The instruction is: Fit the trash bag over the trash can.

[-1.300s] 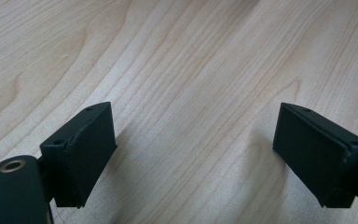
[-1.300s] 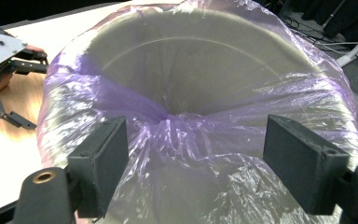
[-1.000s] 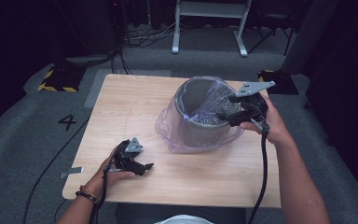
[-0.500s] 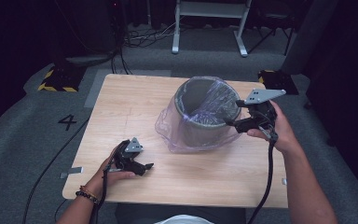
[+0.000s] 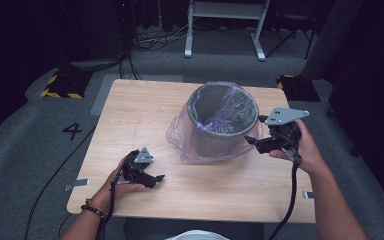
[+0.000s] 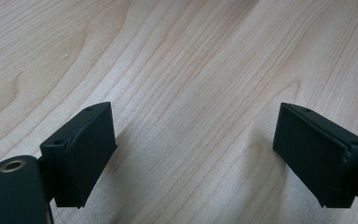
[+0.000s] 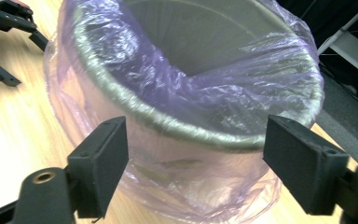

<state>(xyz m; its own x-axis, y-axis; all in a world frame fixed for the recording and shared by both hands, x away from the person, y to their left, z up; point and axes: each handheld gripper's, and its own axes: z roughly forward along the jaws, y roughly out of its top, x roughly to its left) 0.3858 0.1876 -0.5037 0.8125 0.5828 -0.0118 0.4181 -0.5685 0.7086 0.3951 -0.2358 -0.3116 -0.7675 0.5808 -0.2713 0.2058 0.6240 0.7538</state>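
1. A grey bin [image 5: 223, 120] stands a little right of the middle of the table [image 5: 145, 105], nearer the far edge than the near one, with a thin purple bag [image 5: 180, 137] lining it and spilling down its outside onto the wood.
2. What lies at the bottom of the bin is hard to make out: the crumpled film covers part of the mouth, and the rest of the inside is dark.
3. In the right gripper view the bin's far rim and right side are cut off by the picture's top edge, and the bag's lower folds run off the bottom.
4. The right gripper [image 5: 258, 143] hangs just beside the bin's right side, jaws apart and pointing at it, nothing between them; seen close, the rim sits beyond the open jaws [image 7: 191, 172] and not in them.
5. Whether the tips brush the loose plastic, I cannot tell from above.
6. The left gripper [image 5: 156, 179] rests near the table's near left corner, well apart from the bin, its jaws spread wide over bare wood [image 6: 193, 144].
7. The person's left hand [image 5: 117, 182] hides much of that gripper's body.
8. Against a second ago, the right gripper has come off the bin's rim, out to the right and a little lower; the left one has kept its place and its opening.
9. The bin and bag stand where they stood.
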